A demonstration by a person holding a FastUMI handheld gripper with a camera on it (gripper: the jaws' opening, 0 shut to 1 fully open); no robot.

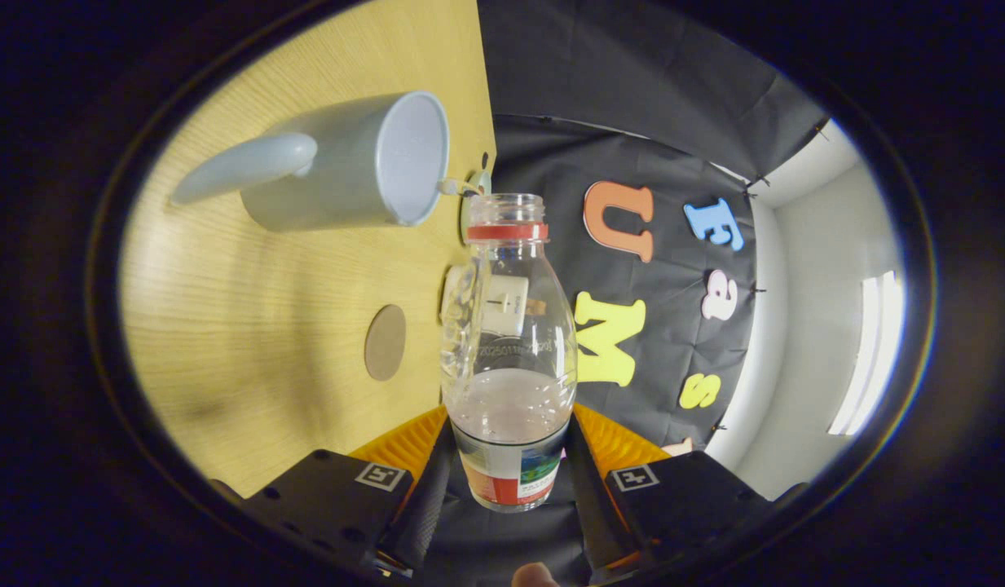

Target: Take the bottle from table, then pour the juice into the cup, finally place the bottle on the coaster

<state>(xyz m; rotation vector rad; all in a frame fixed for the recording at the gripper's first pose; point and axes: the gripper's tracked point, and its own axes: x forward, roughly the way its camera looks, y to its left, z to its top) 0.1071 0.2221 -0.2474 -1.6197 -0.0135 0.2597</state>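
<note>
- gripper (pixel 510 477) clamped on the bottle (pixel 509 350); both fingers press its lower, labelled part, one on each side
- bottle is clear plastic, cap off, red ring around the neck; a little liquid sits in the end nearest the fingers
- view is rolled: table (pixel 249 326) looks like a wall beside the bottle, so the bottle's axis runs roughly parallel to the tabletop
- cup (pixel 347 163), pale grey with a handle, stands on the table, its open mouth just beside the bottle neck; not touching
- round brown coaster (pixel 385 342) lies flat on the table, beside the bottle's middle, apart from the cup
- fingertip (pixel 536 575) visible behind the fingers
</note>
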